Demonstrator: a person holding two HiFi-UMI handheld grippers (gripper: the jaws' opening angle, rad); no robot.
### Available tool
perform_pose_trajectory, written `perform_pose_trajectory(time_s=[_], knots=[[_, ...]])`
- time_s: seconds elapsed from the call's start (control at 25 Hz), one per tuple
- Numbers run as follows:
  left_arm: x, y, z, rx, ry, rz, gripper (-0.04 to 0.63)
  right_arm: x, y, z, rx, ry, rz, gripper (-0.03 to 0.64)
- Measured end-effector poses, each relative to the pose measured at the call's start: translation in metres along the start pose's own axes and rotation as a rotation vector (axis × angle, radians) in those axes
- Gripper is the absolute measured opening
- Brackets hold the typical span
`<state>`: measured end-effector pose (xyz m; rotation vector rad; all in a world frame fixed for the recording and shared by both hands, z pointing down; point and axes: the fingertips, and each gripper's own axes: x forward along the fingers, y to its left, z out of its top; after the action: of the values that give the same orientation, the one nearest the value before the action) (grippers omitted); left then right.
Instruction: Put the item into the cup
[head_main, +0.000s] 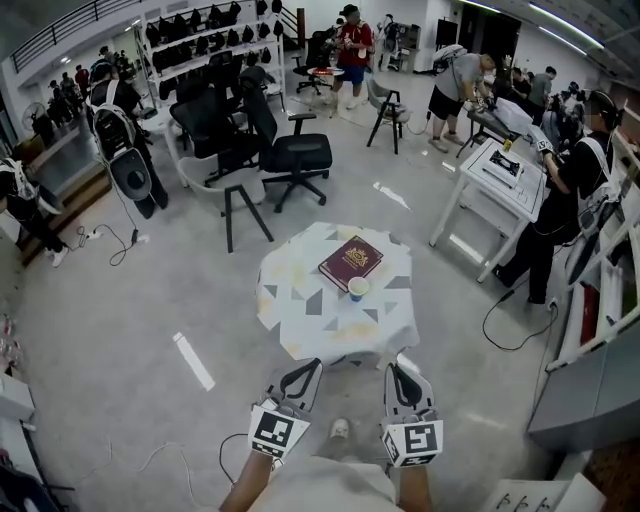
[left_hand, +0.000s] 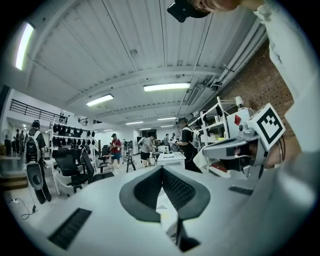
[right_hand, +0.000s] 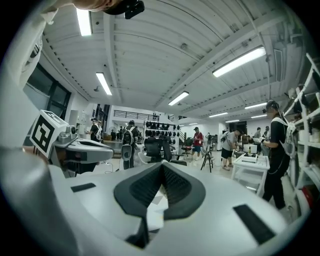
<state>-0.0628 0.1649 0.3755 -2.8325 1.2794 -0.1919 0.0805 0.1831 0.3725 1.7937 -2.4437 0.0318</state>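
Kit's pretty plain: the left hand-held gripper (head_main: 300, 378) and right hand-held gripper (head_main: 403, 380) are pale grey plastic shells with black ribbed pads (left_hand: 176, 189). Each has a white cube (head_main: 277, 430) with black square markers. The person wears a white sleeve (left_hand: 295, 75) and beige clothing (head_main: 320, 487).

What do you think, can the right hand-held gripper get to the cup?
Probably yes, after moving forward. The right hand-held gripper hangs short of the table, jaws shut, and the cup stands by the near edge of the book with nothing in the way.
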Motion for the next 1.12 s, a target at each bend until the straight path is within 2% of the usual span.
perform_pose_trajectory(time_s=[0.48, 0.84, 1.12], knots=[[0.057, 0.022, 0.012, 0.019, 0.011, 0.064, 0.014, 0.057, -0.043, 0.006, 0.011, -0.018, 0.061, 0.006], [0.077, 0.031, 0.015, 0.029, 0.021, 0.137, 0.014, 0.083, -0.060, 0.010, 0.017, -0.040, 0.126, 0.006], [0.091, 0.033, 0.015, 0.027, 0.031, 0.152, 0.014, 0.095, -0.070, 0.011, 0.029, -0.046, 0.145, 0.006]])
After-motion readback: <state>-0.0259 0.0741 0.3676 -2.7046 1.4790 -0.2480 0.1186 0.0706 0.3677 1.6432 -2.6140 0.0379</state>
